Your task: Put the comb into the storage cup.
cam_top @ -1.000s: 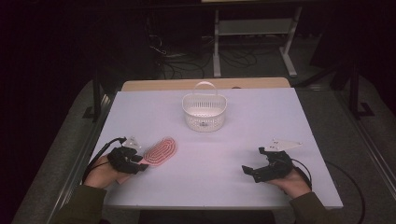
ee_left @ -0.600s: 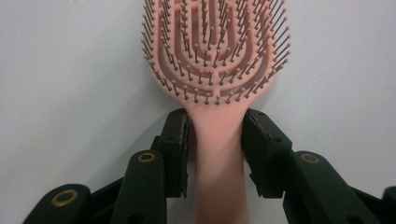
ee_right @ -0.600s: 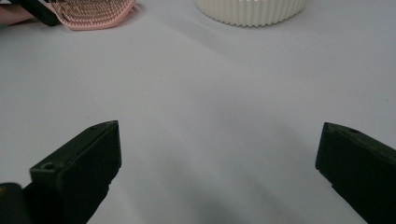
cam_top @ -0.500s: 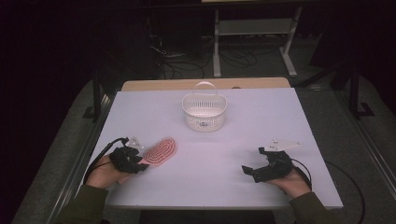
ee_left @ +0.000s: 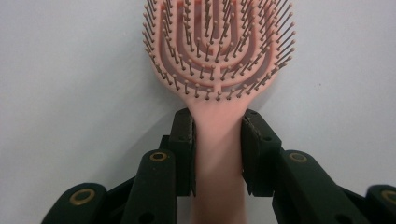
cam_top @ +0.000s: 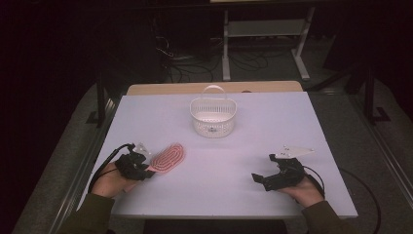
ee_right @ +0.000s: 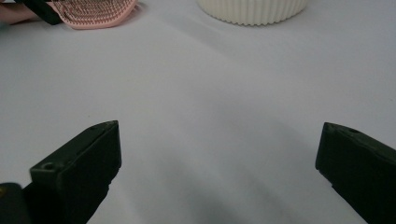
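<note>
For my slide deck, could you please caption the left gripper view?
Left gripper closing its jaws on the handle of a pink hairbrush lying bristles-up on the white table.

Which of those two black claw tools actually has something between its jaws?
The left gripper: its jaws, just closing, flank the handle of the pink plastic bristle hairbrush. The right gripper stands wide open over bare white table.

hairbrush [cam_top: 168, 157] on table [cam_top: 292, 122] front-left | basket [cam_top: 213, 117] behind, centre
</note>
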The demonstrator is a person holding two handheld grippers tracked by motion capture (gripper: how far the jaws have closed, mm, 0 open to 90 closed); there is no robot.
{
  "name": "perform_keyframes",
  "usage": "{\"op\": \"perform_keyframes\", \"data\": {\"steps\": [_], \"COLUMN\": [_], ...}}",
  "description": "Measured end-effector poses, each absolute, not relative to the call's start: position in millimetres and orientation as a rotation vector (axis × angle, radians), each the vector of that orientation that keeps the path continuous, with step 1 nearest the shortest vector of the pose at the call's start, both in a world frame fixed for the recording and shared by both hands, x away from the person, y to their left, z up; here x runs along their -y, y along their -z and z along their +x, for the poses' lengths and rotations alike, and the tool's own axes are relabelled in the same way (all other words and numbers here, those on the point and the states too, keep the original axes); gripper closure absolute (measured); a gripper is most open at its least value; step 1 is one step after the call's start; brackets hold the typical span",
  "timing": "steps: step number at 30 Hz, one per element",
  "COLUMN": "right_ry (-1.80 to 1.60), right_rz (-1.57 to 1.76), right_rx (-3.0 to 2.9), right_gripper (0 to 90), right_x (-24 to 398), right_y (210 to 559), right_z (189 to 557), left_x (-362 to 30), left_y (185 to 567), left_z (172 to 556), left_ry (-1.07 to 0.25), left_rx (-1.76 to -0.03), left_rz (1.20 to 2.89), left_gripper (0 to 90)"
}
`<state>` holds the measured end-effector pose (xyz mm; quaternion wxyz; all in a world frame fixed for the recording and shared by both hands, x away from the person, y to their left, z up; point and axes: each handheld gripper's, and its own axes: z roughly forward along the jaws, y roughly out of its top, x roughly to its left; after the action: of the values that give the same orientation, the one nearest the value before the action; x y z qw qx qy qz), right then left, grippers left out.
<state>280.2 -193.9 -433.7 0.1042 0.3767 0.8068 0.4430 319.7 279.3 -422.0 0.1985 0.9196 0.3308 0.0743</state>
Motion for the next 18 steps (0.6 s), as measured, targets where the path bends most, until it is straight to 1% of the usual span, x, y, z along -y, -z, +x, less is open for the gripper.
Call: {"op": "perform_keyframes", "data": {"steps": [18], "right_ry": [-1.306], "right_rz": [1.104], "right_rx": [-2.38], "right_gripper": [0.1], "right_x": [194.0], "right_y": [433.8], "right_z": [280.1], "left_x": [-280.3], "left_y": [421.5], "left_z": [320.0], "left_ry": [-0.201], "left_rx": [-0.95], "left_rz": [2.558], "left_gripper": [70.4]}}
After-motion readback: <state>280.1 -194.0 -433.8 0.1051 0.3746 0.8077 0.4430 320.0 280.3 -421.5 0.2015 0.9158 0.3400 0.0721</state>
